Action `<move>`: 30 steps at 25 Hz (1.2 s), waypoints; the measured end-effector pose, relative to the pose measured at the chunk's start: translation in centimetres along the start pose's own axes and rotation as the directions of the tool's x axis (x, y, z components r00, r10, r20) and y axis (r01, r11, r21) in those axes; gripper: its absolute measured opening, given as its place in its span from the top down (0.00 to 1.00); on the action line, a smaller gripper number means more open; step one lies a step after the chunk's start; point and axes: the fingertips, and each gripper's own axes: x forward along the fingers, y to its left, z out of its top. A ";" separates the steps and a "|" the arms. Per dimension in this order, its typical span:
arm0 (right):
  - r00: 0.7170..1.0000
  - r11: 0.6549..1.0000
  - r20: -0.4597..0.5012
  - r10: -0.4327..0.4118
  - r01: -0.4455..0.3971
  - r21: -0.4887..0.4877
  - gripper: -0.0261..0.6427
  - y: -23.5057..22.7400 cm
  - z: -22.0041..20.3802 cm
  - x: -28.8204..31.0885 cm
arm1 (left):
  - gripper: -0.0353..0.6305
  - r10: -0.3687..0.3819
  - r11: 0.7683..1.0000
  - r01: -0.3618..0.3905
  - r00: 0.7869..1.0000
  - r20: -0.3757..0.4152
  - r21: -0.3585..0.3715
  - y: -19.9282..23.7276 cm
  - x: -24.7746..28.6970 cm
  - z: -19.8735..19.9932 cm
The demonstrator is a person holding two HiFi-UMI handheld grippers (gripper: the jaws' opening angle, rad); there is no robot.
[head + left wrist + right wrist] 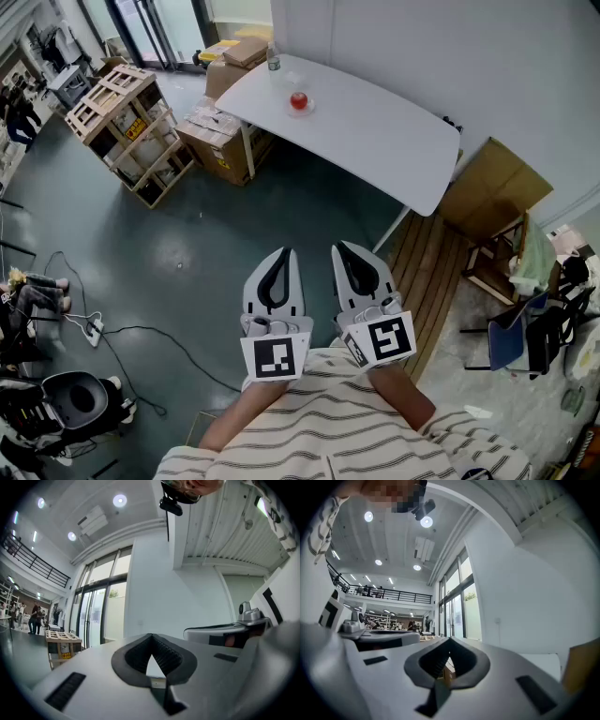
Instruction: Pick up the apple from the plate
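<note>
head view: apple (298, 100) sits on its plate (310, 107) on the white table (375, 131), upper centre, well apart up-frame from left gripper (284, 253) and right gripper (339, 247) at lower centre, jaws together, empty; neither seems clearly nearer.

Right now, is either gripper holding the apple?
No, the apple sits on its plate on the white table, far from the left gripper and right gripper.

The person holds both arms out in front. The left gripper (283, 253) and the right gripper (339, 248) sit side by side, level, jaws closed together, holding nothing.
</note>
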 end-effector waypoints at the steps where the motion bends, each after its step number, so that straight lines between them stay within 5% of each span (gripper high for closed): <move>1: 1.000 1.000 0.000 0.000 0.000 0.001 0.94 -0.1 0.0 0.0 | 0.94 -0.001 1.000 0.001 1.000 -0.001 0.001 -0.1 0.1 -0.1; 15: 1.000 0.999 0.022 0.019 -0.019 0.028 0.94 -1.8 0.0 -0.2 | 0.94 0.008 1.000 -0.008 1.000 -0.006 0.022 -1.4 1.3 -0.3; 30: 0.999 0.997 0.025 0.045 -0.047 0.062 0.94 -9.0 -1.1 -1.4 | 0.94 0.051 0.997 -0.050 0.998 -0.027 0.050 -6.7 4.8 -1.4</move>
